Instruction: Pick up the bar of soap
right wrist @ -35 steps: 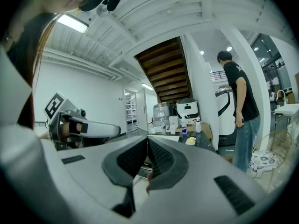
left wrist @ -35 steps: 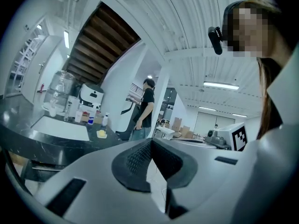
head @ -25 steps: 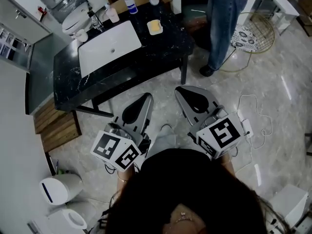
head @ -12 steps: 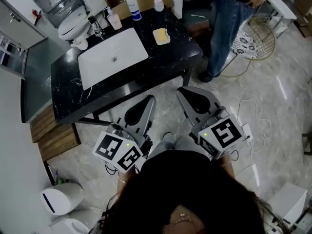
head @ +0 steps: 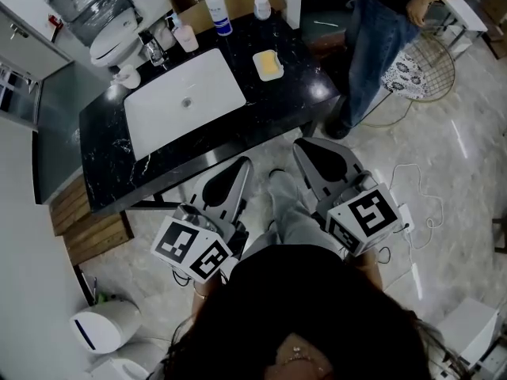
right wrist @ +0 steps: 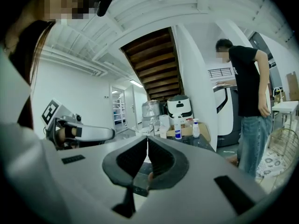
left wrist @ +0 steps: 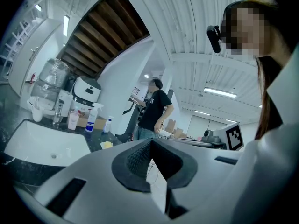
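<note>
The yellow bar of soap (head: 269, 64) lies in a white dish on the black marble counter (head: 111, 161), to the right of the basin. In the left gripper view the soap (left wrist: 107, 145) shows small and far off. My left gripper (head: 238, 167) and right gripper (head: 307, 147) hang side by side above the floor, short of the counter's front edge. Both are shut and hold nothing. Seen from the left gripper (left wrist: 150, 141) and from the right gripper (right wrist: 146, 139), the dark pads meet at the tips.
A white sink (head: 186, 101) with a faucet (head: 152, 47) is set in the counter. A spray bottle (head: 215, 6) and a small bottle (head: 261, 2) stand at its back. A person in jeans (head: 372, 38) stands at the right end. A cable (head: 412, 180) lies on the floor.
The counter sits lower and nearer in the head view. The wearer's leg now shows between the grippers. Both grippers stay shut and keep their places.
</note>
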`<state>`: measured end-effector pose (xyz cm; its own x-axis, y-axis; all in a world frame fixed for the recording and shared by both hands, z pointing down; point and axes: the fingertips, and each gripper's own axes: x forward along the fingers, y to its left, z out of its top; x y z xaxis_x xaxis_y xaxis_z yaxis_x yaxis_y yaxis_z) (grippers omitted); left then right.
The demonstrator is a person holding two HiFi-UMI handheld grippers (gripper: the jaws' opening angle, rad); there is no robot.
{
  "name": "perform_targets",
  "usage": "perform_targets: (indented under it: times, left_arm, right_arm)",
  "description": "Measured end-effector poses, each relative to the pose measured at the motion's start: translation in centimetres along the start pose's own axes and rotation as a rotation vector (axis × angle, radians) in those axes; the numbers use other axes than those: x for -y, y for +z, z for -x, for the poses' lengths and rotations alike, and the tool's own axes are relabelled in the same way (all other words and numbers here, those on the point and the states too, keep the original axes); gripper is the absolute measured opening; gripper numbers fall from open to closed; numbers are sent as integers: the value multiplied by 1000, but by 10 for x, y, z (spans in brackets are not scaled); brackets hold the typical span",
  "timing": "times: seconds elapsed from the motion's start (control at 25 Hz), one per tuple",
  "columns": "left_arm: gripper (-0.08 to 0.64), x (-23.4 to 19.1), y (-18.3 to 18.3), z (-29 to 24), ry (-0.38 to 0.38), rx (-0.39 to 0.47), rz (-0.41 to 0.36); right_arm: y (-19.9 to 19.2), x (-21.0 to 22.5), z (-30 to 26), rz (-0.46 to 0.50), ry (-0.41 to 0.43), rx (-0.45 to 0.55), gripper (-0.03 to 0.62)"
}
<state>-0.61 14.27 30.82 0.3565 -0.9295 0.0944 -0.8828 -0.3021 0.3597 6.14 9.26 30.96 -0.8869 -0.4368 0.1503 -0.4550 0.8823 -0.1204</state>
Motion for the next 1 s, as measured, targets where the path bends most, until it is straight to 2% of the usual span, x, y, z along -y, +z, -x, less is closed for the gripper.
perform_targets:
  times: [0.6, 1.0]
  left_arm:
    - [5, -84, 53, -121, -29, -12, -17]
    - [5, -139, 78, -176, 42, -4, -14]
  right_arm:
    - [23, 113, -105, -32, -23, 3, 11]
    - [30, 171, -168, -46, 2, -23, 11]
